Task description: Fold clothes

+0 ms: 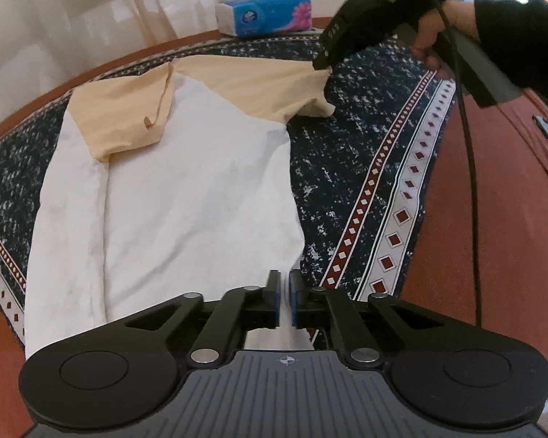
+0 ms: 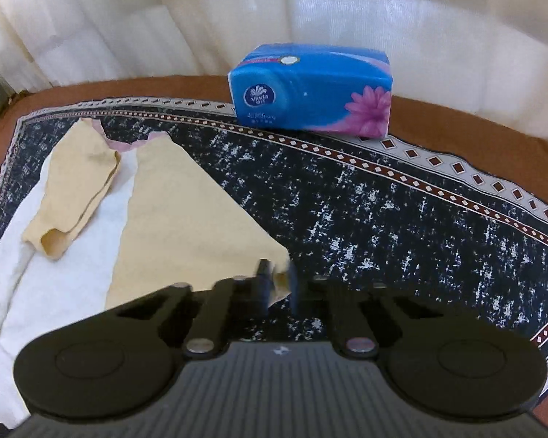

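Note:
A white T-shirt (image 1: 186, 197) with pale yellow sleeves lies flat on a dark patterned cloth (image 1: 347, 168). Its left side and left sleeve (image 1: 128, 120) are folded over the body. My left gripper (image 1: 285, 292) is shut on the shirt's bottom hem at the right corner. My right gripper (image 2: 277, 284) is shut on the end of the right yellow sleeve (image 2: 186, 226) and lifts it off the cloth; it also shows in the left wrist view (image 1: 321, 65). The shirt body shows in the right wrist view (image 2: 54, 277).
A blue tissue pack (image 2: 310, 91) stands at the far edge of the cloth, also in the left wrist view (image 1: 265, 14). The cloth covers a reddish-brown table (image 1: 493, 226). Pale curtains (image 2: 128, 18) hang behind. A cable (image 1: 471, 168) trails from the right gripper.

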Motion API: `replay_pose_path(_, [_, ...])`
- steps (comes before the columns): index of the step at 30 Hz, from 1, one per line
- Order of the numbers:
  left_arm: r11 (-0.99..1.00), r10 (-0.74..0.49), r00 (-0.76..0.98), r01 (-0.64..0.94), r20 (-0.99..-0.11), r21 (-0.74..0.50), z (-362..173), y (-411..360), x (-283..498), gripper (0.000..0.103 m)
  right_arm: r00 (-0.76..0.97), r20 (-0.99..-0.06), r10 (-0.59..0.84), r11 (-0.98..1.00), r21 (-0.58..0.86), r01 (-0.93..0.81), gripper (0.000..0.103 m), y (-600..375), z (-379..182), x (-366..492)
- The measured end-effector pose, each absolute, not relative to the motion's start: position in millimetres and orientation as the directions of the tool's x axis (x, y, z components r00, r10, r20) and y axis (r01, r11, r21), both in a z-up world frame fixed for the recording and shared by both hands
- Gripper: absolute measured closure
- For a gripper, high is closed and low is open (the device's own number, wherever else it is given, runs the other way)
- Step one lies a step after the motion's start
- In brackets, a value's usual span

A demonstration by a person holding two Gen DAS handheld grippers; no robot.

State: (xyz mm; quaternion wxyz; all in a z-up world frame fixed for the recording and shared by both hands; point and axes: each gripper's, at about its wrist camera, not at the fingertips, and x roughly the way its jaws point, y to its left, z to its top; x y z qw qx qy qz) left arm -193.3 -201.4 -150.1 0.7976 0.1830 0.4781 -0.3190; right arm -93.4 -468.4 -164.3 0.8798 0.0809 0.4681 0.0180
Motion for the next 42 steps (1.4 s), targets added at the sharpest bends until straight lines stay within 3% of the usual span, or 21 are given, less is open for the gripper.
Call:
replay_pose_path(1, [0.725,-0.336,0.329,0.688,-0.882,-0.020,-151.5,-200.8,-192.6,0.103,0.565,-0.817,0.116,0.984,0.171,0.045,0.097,-467.5,-160.4,-93.6])
replay_pose_path(7, [0.742,-0.376,0.314,0.666,-0.872,-0.080,-143.9,-187.2,-186.3,0.103,0.604,-0.775,0.187,0.965,0.258,0.033,0.100,-459.4,-126.6,-93.1])
replay_pose_path(18, [0.835,-0.406,0.420,0.531,-0.812,-0.143,-105.2,-117.2,-164.4,0.103,0.658,-0.657,0.367,0.929,0.285,-0.234,0.100,-357.6,-29.0,-33.9])
replay_pose_path(30, [0.866,-0.386,0.348,0.456,-0.855,-0.205,-135.8,-63.8,-143.6,0.103,0.503,-0.810,0.301,0.952,0.221,-0.213,0.100,-254.0,-102.0,42.4])
replay_pose_path(32, [0.865,-0.386,0.333,0.453,-0.860,-0.213,-141.8,-58.5,-139.7,0.098,0.493,-0.824,0.281,0.958,0.209,-0.196,0.099,-247.0,-113.5,45.7])
replay_pose_path(33, [0.866,-0.382,0.325,0.454,-0.865,-0.211,-144.8,-56.8,-138.0,0.081,0.489,-0.829,0.271,0.961,0.204,-0.187,0.098,-244.5,-118.5,47.0])
replay_pose_path(36, [0.860,-0.375,0.291,0.464,-0.880,-0.213,-153.0,-52.5,-136.1,0.079,0.510,-0.823,0.250,0.967,0.185,-0.176,0.091,-242.6,-124.2,49.7])
replay_pose_path(38, [0.856,-0.394,0.282,0.459,-0.875,-0.238,-150.2,-44.5,-135.7,0.073,0.544,-0.802,0.248,0.969,0.191,-0.159,0.068,-244.9,-119.6,49.1])
replay_pose_path(40, [0.854,-0.410,0.290,0.456,-0.865,-0.252,-144.1,-36.4,-134.1,0.064,0.605,-0.752,0.262,0.964,0.227,-0.136,0.065,-251.2,-105.2,43.6])
replay_pose_path(42, [0.855,-0.413,0.322,0.460,-0.852,-0.240,-133.6,-30.3,-129.8,0.063,0.656,-0.705,0.270,0.958,0.265,-0.110,0.065,-263.2,-83.3,29.5])
